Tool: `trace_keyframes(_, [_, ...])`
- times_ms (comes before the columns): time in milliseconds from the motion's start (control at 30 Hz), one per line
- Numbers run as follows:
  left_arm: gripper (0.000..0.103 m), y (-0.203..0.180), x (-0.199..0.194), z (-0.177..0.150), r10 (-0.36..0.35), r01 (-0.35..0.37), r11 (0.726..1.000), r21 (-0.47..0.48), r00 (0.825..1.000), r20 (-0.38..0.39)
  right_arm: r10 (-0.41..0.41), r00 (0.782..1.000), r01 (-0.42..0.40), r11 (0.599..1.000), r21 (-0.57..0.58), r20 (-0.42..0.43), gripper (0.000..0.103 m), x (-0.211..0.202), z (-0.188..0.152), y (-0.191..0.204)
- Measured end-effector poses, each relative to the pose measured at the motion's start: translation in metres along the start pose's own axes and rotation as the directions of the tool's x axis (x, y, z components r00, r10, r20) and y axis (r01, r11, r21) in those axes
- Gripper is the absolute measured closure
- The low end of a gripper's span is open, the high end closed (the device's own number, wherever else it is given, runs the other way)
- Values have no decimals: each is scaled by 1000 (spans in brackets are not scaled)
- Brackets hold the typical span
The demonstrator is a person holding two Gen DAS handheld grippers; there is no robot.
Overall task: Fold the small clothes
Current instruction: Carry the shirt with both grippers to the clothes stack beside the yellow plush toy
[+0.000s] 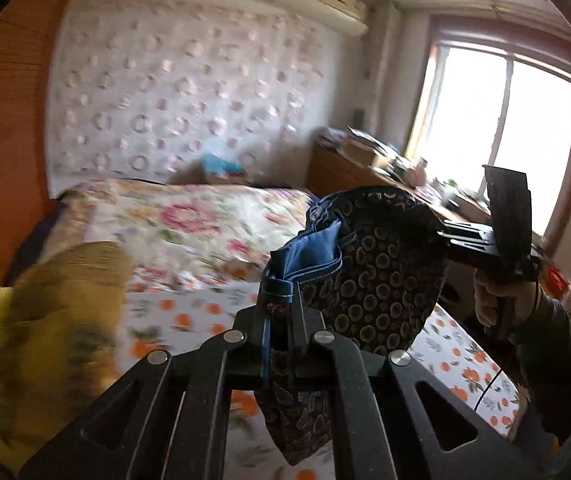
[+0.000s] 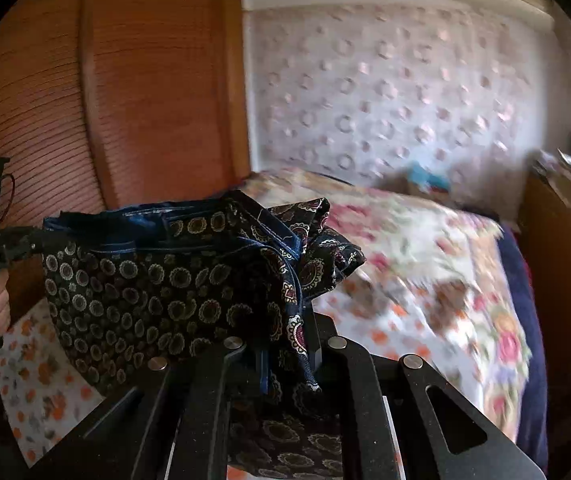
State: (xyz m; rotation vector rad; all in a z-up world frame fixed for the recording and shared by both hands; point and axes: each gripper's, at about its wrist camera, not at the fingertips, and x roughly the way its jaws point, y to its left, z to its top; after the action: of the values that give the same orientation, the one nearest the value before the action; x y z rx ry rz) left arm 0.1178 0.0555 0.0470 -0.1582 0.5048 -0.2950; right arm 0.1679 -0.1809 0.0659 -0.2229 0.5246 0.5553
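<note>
Nearest in the left wrist view, the left gripper (image 1: 281, 320) has its fingers pinching the blue-trimmed edge of a dark patterned garment (image 1: 369, 276). In the right wrist view the right gripper (image 2: 285, 340) pinches the other end of the same hem, fingers pressed onto bunched cloth. The garment hangs in the air between the two, sagging in the middle, above the bed (image 1: 189, 220). It looks thin, light and limp, likely a bit slippery, so it will droop and bunch unless held taut; the stitched blue hem or waistband is the firmest place to hold. At near left lies a blurred yellow cloth (image 1: 53, 320). Farther off stand a cluttered desk (image 1: 341, 168) and the window (image 1: 501, 128).
</note>
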Motion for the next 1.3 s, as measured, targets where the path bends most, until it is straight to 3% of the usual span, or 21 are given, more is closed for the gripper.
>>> trace_keyframes(133, [97,33,-28,0,114,-113,993,-24,992,48,79,997,-77,991,-109,19,92,38,42,23])
trace_keyframes(333, [97,91,-58,-11,272,-263,958,-115,959,76,181,983,-178,945,-275,-14,92,113,120,70])
trace_keyframes(467, [97,113,-64,-32,318,-304,937,-175,946,58,231,972,-233,892,-386,-53,92,156,150,108])
trace_keyframes(633, [97,138,-68,-52,354,-336,909,-248,935,30,260,961,-276,865,-420,-96,92,221,177,134])
trace_keyframes(733, [97,153,-63,-63,377,-360,891,-276,926,9,255,958,-286,852,-438,-129,92,256,180,146])
trace_keyframes(833, [97,170,-55,-68,388,-377,877,-299,921,-25,240,966,-258,846,-467,-98,86,282,181,152])
trace_keyframes(900, [97,181,-49,-71,397,-394,869,-300,916,-54,197,975,-221,863,-454,-99,73,297,181,155])
trace_keyframes(967, [97,186,-42,-73,410,-415,860,-297,908,-81,180,979,-203,889,-410,-95,47,303,178,149])
trace_keyframes(1000, [97,188,-38,-75,418,-427,855,-294,903,-96,175,981,-194,903,-383,-84,42,304,176,144])
trace_keyframes(1133, [96,189,-36,-80,442,-456,846,-276,890,-115,194,975,-218,923,-318,-106,39,316,165,136])
trace_keyframes(1233, [88,184,-40,-79,472,-484,841,-243,875,-111,206,972,-228,937,-264,-109,39,317,155,129])
trace_keyframes(1267, [82,181,-42,-77,481,-491,840,-232,871,-103,209,972,-230,940,-251,-110,39,318,152,130])
trace_keyframes(1300, [69,177,-46,-76,493,-500,839,-218,866,-88,213,971,-233,942,-240,-107,39,309,148,133])
